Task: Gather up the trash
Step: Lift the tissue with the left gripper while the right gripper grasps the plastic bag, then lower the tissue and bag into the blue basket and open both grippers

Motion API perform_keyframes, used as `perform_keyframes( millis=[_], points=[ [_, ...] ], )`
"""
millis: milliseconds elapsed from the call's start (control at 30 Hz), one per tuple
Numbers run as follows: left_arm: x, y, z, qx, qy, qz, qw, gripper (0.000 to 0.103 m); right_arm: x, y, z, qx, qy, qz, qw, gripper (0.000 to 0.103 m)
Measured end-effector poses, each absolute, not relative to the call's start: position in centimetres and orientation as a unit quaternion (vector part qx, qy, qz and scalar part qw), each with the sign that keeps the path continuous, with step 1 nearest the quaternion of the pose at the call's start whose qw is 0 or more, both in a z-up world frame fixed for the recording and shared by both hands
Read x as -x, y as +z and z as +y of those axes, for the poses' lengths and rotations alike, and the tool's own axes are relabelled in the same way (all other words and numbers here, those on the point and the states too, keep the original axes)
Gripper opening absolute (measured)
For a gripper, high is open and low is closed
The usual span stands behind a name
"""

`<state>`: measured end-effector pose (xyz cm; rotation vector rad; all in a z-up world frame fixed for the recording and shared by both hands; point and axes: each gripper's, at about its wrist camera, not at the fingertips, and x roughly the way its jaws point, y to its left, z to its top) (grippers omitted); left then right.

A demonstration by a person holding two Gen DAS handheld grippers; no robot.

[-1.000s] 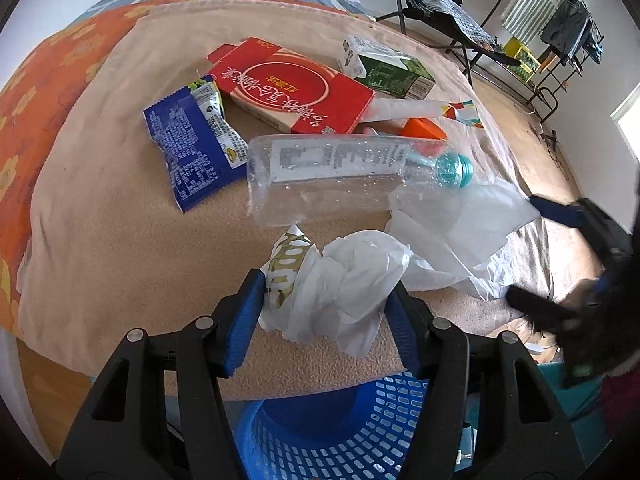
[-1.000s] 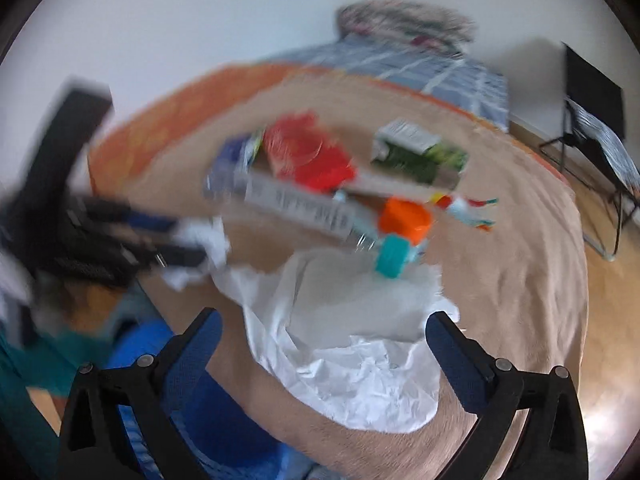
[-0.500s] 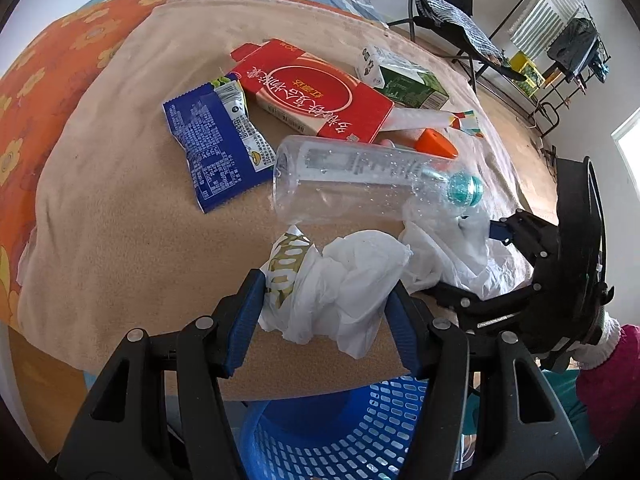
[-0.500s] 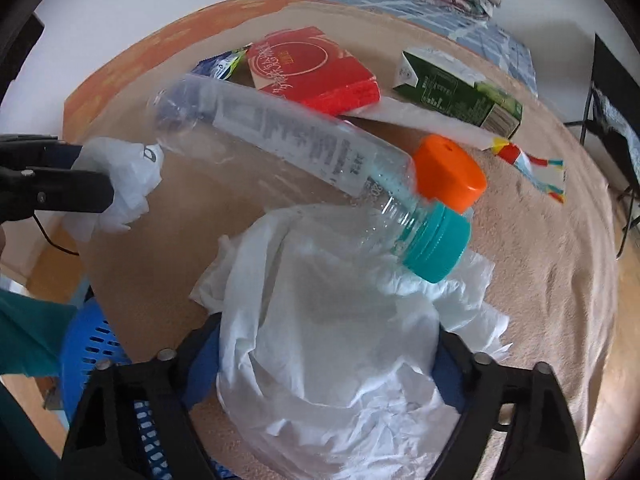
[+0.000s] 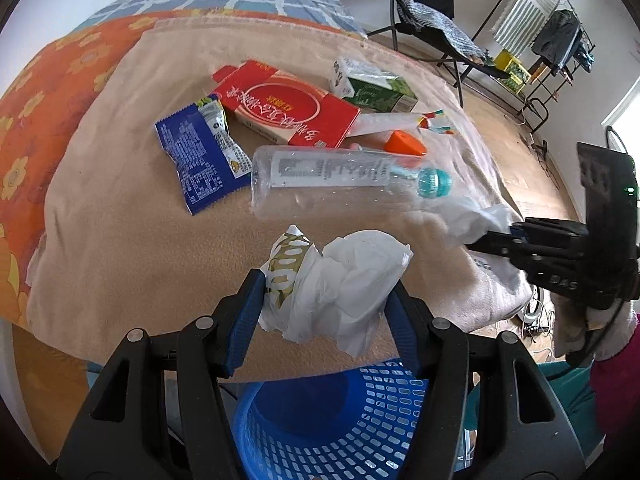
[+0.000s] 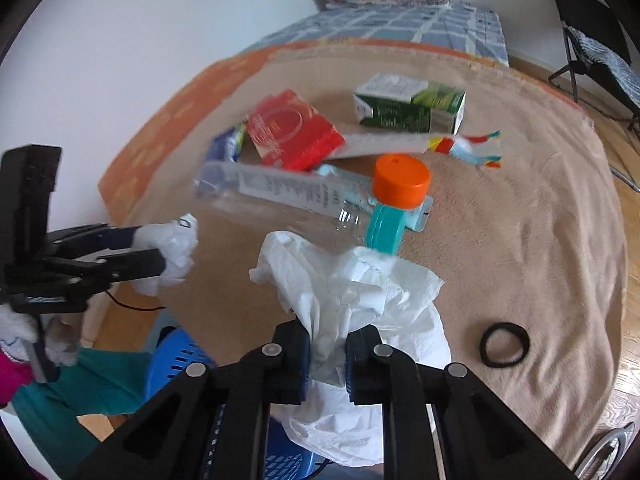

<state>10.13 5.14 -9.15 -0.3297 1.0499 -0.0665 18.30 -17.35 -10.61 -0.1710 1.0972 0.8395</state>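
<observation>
My left gripper (image 5: 326, 300) is shut on a crumpled white wrapper with gold print (image 5: 340, 276), held above the blue basket (image 5: 328, 432) at the bed's near edge. My right gripper (image 6: 326, 344) is shut on a white tissue (image 6: 360, 304), lifted off the beige blanket (image 6: 520, 220) near the clear bottle's teal cap (image 6: 384, 230). The right gripper shows at the right of the left wrist view (image 5: 496, 236). The left gripper shows at the left of the right wrist view (image 6: 160, 256).
On the blanket lie a clear bottle (image 5: 332, 180), a blue snack packet (image 5: 200, 160), a red box (image 5: 292, 106), a green carton (image 5: 372, 88), an orange cap (image 6: 400, 180) and a black hair tie (image 6: 504, 344). A chair (image 5: 428, 0) stands beyond.
My right gripper has closed on the white tissue and pulled it back and up from the bottle. My left gripper keeps hold of the wrapper over the basket.
</observation>
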Motion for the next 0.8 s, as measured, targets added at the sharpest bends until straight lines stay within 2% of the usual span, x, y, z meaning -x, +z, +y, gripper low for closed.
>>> perform_keyframes(
  millis=[333, 800],
  points=[
    [-5.7, -7.0, 5.0, 0.163, -0.040, 0.474, 0.864, 0.061, -12.8, -6.2, -19.6, 0.055, 0.414, 0.466, 0.780, 0.012],
    [0.8, -8.5, 0.4, 0.124, -0.061, 0.483, 0.865, 0.061, -6.0, -6.6, -21.7, 0.027, 0.426, 0.448, 0.786, 0.012]
  ],
)
